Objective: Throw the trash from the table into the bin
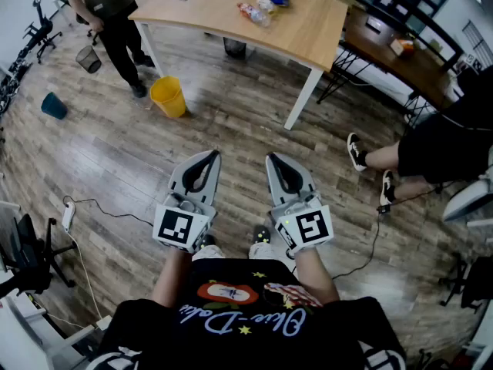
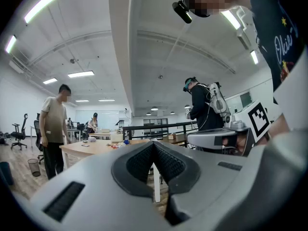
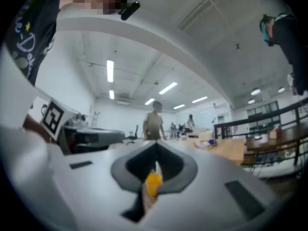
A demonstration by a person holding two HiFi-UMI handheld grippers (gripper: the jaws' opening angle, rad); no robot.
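The person is holding the left gripper (image 1: 208, 156) and the right gripper (image 1: 274, 159) out level, side by side. Both pairs of fingers are squeezing tight together, and nothing is sitting between them. The trash (image 1: 255, 12) is lying on the desk (image 1: 308, 37), far in front of the fingers and a little to their right. The yellow bin (image 1: 168, 96) is standing on the floor, in front of the fingers and to their left, nearer than the desk. Another person (image 1: 108, 2) is standing at the desk's left end, beyond the bin.

I think the job is only starting, because no trash is being picked up yet. Next, the grippers are needing to go forward to the desk. One pair of fingers is needing to spread apart and then close on a piece of trash. After that, the piece is going over to the bin.
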